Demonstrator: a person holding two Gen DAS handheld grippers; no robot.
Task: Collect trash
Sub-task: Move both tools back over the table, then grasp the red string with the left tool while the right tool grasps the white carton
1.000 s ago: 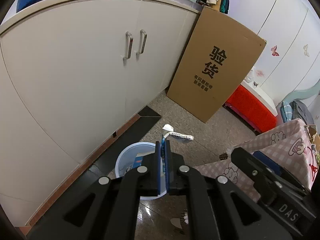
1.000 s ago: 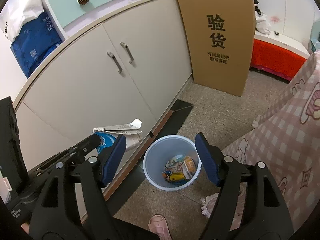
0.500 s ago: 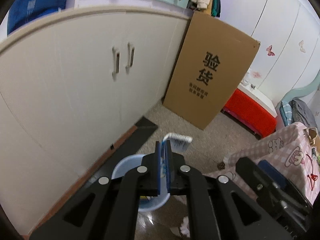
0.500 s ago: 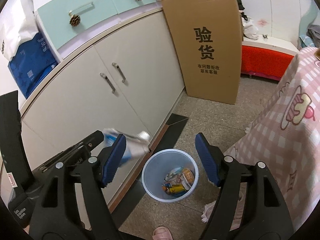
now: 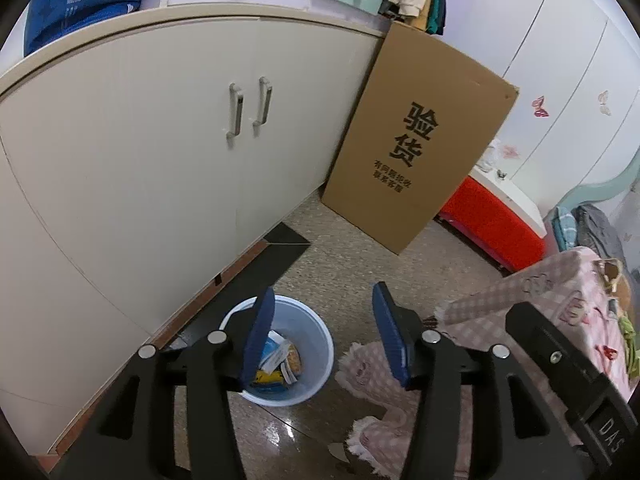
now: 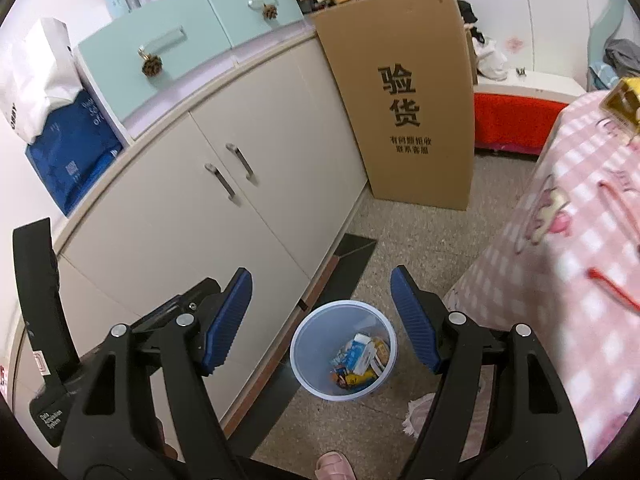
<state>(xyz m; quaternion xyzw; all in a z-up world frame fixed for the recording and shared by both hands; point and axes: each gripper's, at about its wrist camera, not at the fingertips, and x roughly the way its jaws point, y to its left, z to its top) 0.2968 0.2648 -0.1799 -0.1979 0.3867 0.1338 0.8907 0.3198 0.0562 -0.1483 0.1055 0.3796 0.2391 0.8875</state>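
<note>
Left tool (image 5: 322, 334), right tool (image 6: 322, 320) — black frames, ribbed blue pads, silver screws.

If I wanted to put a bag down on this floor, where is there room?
Bare speckled floor lies between the white cabinet, the cardboard box and the pink-clothed table. Around the trash bin it is tight, beside the cabinet.

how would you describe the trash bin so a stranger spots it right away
Find the long cream cabinet with two metal handles. On the floor at its foot stands a round pale blue plastic bin, open-topped with wrappers inside. It is the only container on the floor.
</note>
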